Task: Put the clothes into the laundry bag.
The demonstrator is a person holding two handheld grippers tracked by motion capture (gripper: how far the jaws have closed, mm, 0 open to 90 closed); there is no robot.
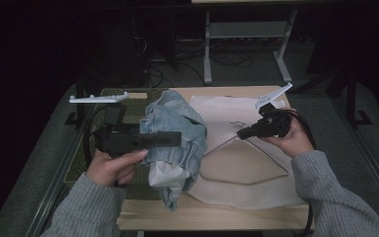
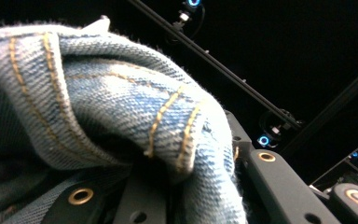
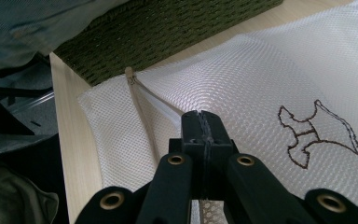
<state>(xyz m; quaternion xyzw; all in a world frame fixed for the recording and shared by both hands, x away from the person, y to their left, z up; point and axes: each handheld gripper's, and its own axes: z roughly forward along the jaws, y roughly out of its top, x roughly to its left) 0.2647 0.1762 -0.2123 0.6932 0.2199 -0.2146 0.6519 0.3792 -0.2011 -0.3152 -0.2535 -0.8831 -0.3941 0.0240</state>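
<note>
Left gripper (image 1: 175, 138) clamped on bunched denim jeans (image 1: 177, 133), lifted at nine o'clock of the white mesh bag (image 1: 256, 185); denim folded over the jaws. Right gripper (image 1: 242, 132) pinched shut on the bag's edge at three o'clock.

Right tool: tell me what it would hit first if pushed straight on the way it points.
Probably the white mesh bag. The right tool points low along its mesh, jaws shut on the bag's edge, toward the zipper end. Depth is unclear, so the green mat beyond could come next.
</note>
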